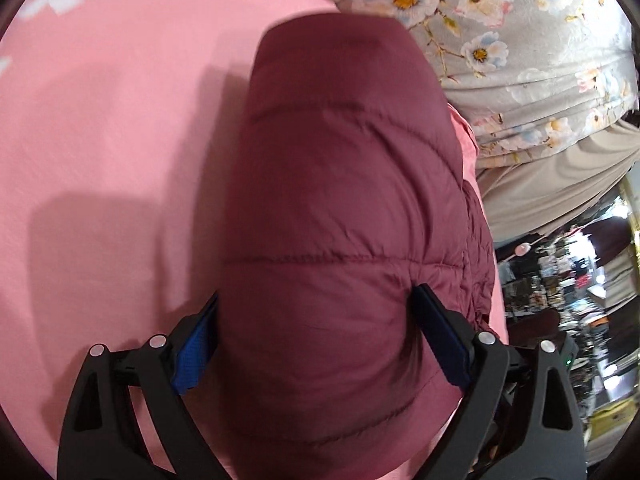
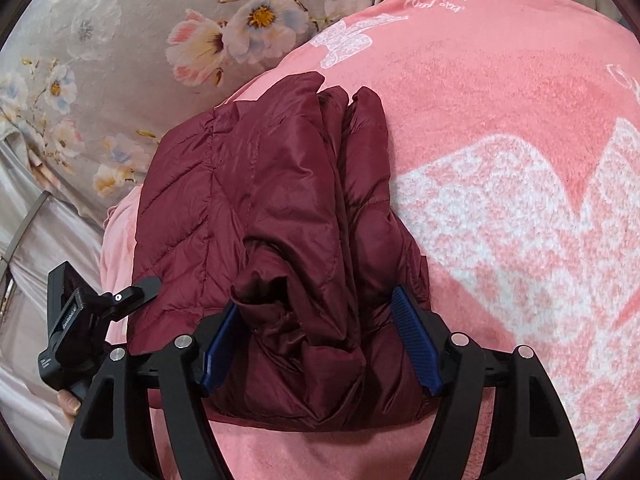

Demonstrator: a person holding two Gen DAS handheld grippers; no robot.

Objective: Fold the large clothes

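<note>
Right wrist: folded maroon jacket [image 2: 280,220] between spread pads of right hand-held gripper [image 2: 320,336], unpinched.

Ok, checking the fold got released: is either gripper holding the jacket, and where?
Seemingly nothing: left gripper and right gripper stand wide open astride the folded maroon jacket, fabric between them but unpinched.

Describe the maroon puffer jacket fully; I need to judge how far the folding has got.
The maroon puffer jacket is quilted, of shiny, thin padded fabric with stitched seams. It lies folded into a long, narrow bundle on the pink towelling blanket, beside grey floral bedding. Several layers are stacked lengthwise, with a crumpled, gathered end nearest the right gripper. Both that gripper and the left gripper straddle the bundle with jaws wide; whether the pads touch the fabric I cannot tell.
</note>
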